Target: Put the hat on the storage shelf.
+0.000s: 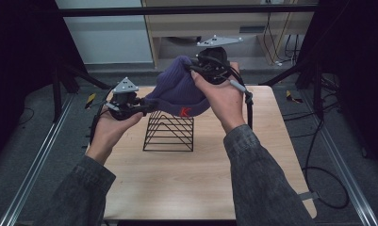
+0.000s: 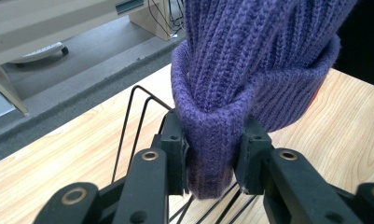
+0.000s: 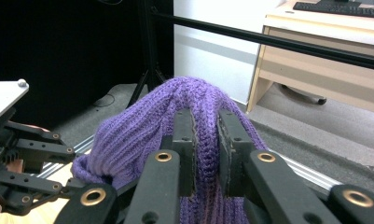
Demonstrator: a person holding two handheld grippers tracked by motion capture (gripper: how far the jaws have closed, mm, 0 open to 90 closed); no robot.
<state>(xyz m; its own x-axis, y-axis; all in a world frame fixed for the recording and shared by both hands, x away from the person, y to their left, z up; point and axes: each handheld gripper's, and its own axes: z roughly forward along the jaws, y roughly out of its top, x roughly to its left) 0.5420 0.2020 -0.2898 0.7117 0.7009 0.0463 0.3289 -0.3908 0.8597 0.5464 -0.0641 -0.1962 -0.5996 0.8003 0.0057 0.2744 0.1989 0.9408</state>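
a purple ribbed-knit wool hat with a folded cuff and a small red letter on it [image 1: 179, 89] hangs in the air between the two tongs, above a black wire rack of nested triangular hoops [image 1: 169, 132] that stands on the pale wooden tabletop [image 1: 177, 183]. the left tongs [image 1: 146, 106] are clamped on the thick folded cuff at the hat's lower left edge — in the left gripper view the doubled knit bulges between the jaws, which stand a little apart around it. the right tongs [image 1: 192, 69] are closed on the crown end, held higher and farther back; in the right gripper view a narrow ridge of knit is pinched between jaws that are nearly together.

the hat looks light and entirely limp; it sags and drapes between the two holds and would likely collapse if one let go. the yarn is grippy rather than slippery, and nothing about it seems fragile, though loops could snag on the rack's wire ends. the folded cuff appears the surest place to take hold, being doubled and firm — the crown stretches and thins under a pinch. whether the hat touches the rack cannot be told.
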